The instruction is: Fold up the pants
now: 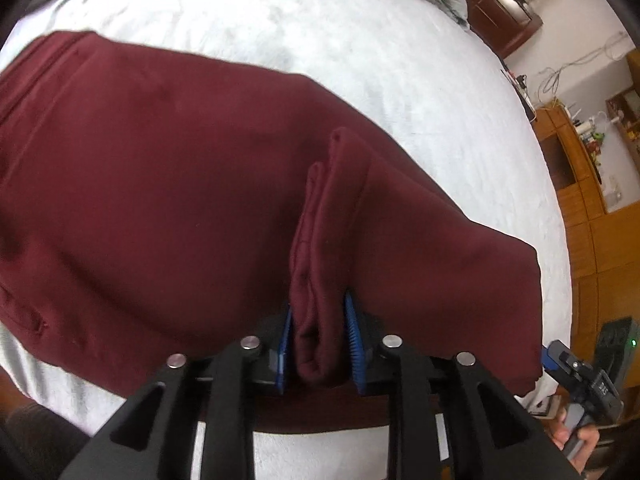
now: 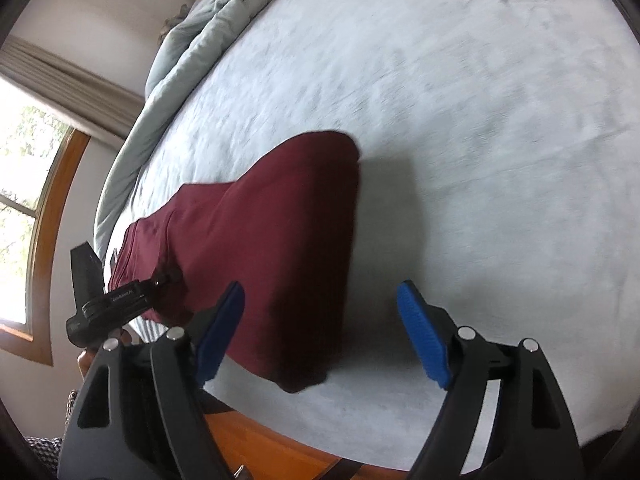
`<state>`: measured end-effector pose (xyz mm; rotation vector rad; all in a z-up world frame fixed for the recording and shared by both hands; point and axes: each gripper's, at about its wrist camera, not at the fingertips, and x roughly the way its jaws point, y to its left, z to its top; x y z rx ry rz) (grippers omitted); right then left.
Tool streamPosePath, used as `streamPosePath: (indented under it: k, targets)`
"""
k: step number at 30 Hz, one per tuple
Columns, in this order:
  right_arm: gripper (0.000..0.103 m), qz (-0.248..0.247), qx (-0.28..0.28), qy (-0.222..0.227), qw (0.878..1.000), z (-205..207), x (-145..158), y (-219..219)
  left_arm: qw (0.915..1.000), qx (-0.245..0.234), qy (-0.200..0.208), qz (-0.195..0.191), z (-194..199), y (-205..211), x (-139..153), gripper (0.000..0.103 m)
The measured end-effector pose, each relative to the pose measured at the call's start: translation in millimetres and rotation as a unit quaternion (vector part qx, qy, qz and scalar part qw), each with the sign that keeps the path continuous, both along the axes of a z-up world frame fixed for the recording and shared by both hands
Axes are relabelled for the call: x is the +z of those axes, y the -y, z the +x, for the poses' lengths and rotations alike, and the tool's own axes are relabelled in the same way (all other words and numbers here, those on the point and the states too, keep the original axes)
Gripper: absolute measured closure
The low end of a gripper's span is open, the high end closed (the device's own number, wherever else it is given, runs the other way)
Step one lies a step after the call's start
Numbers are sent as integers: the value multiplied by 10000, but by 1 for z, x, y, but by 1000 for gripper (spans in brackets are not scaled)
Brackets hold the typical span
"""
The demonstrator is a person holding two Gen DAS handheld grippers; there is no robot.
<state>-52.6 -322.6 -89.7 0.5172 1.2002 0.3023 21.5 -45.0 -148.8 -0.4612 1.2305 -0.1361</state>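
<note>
The pants [image 1: 160, 184] are dark red and lie on a pale bed [image 1: 248, 20], close to its near edge. In the left wrist view they spread from the far left to the near right, mostly flat, with soft creases.

The left gripper [image 1: 318, 344] points steeply down at the pants. Its blue pads [image 1: 354, 344] stand narrow and press on a bunched fold of the cloth, which rises as a ridge between them and runs away from the gripper. So this gripper holds the pants near their near edge.

The right gripper [image 2: 320, 328] hangs above the right end of the pants [image 2: 280, 240]. Its jaws stand wide, with nothing pressed between the pads [image 2: 424, 340]. The left pad is over the cloth; the right pad is over the bare bed [image 2: 480, 120]. The end of the pants throws a shadow on the bed to its right.

In the right wrist view the left gripper [image 2: 166, 278] shows at the left, on the cloth. In the left wrist view the right gripper's tip [image 1: 550, 358] shows at the near right, just beside the corner of the pants, with a hand [image 1: 580, 440] on its handle.

A grey-green quilt [image 2: 192, 40] is heaped at the far side of the bed. A window [image 2: 24, 200] with a wooden frame is at the left, and wooden furniture [image 1: 580, 184] stands at the right.
</note>
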Motion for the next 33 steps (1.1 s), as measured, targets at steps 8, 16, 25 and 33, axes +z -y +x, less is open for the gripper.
streamPosePath:
  k: [8, 16, 25, 33]
  targets:
    - [20, 507, 288, -459, 9972, 17, -25, -11, 9942, 77, 933, 520, -5, 15, 57, 65]
    - [73, 741, 634, -556, 9937, 19, -32, -20, 9947, -227, 553, 836, 18, 31, 26, 61]
    - [78, 102, 656, -620, 9959, 7, -31, -24, 9922, -481, 677, 926, 11, 41, 18, 58]
    - [55, -64, 533, -540, 9971, 8, -14, -23, 9950, -449, 629, 637, 9, 35, 29, 51]
